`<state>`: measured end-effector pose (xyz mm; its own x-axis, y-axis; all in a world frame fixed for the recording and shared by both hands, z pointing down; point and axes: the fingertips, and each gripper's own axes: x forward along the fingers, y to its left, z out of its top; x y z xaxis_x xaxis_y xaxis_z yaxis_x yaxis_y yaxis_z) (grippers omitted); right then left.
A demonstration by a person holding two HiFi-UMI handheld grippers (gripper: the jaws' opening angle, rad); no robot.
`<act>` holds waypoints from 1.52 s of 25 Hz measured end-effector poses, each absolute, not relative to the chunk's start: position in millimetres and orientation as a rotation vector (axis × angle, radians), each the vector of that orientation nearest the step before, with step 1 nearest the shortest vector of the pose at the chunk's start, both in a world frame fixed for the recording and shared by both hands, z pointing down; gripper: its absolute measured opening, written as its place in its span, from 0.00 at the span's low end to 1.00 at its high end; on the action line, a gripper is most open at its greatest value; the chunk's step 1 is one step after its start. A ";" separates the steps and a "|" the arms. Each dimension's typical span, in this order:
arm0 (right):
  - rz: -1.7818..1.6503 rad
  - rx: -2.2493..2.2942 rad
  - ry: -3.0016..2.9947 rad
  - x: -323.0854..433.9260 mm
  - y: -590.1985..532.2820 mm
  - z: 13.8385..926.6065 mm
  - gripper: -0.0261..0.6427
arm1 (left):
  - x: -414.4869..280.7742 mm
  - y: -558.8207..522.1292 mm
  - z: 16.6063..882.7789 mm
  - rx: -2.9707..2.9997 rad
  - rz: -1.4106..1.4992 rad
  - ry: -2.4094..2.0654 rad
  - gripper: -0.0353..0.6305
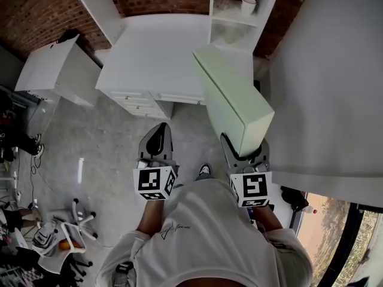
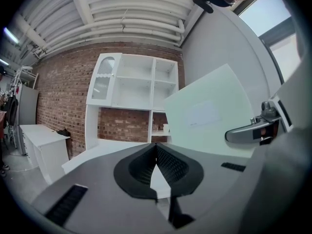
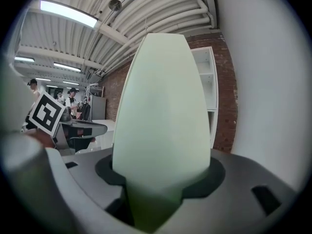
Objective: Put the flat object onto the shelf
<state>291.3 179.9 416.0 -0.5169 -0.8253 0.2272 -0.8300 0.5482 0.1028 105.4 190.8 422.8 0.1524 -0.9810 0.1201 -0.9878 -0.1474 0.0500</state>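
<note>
The flat object point(image 1: 230, 97) is a pale green slab, held on edge and reaching forward over the floor toward the white shelf unit point(image 1: 233, 18). My right gripper point(image 1: 246, 149) is shut on its near end; in the right gripper view the flat object point(image 3: 163, 111) fills the space between the jaws of the right gripper point(image 3: 161, 179). My left gripper point(image 1: 158, 130) hangs beside it at the left, shut and holding nothing. In the left gripper view the left gripper point(image 2: 156, 150) has its pads meeting, with the flat object point(image 2: 209, 113) at the right and the shelf unit point(image 2: 141, 87) ahead.
A white desk top point(image 1: 161, 46) runs below the shelves, with a mug point(image 1: 248, 5) in one compartment. A white cabinet point(image 1: 54, 67) stands at the left, a big white wall panel point(image 1: 329, 88) at the right. Chairs point(image 1: 66, 226) crowd the lower left floor.
</note>
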 end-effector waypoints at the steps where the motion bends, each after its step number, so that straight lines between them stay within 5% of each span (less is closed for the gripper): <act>1: 0.039 1.378 -2.548 294.3 175.4 416.3 0.46 | 109.4 186.4 421.5 2.299 0.090 -1.968 0.07; 19: 0.095 1.323 -2.621 295.2 106.0 421.7 0.46 | 120.6 115.8 424.0 2.324 0.162 -1.952 0.07; 38: 0.076 1.284 -2.622 180.5 17.6 400.3 0.47 | 27.5 5.5 400.8 2.424 0.110 -1.883 0.07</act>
<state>180.5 17.6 400.3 -0.5940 -0.7739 0.2196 -0.7854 0.6170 0.0500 27.5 5.5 400.8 0.2469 -0.9639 0.0993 -0.9689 -0.2470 0.0118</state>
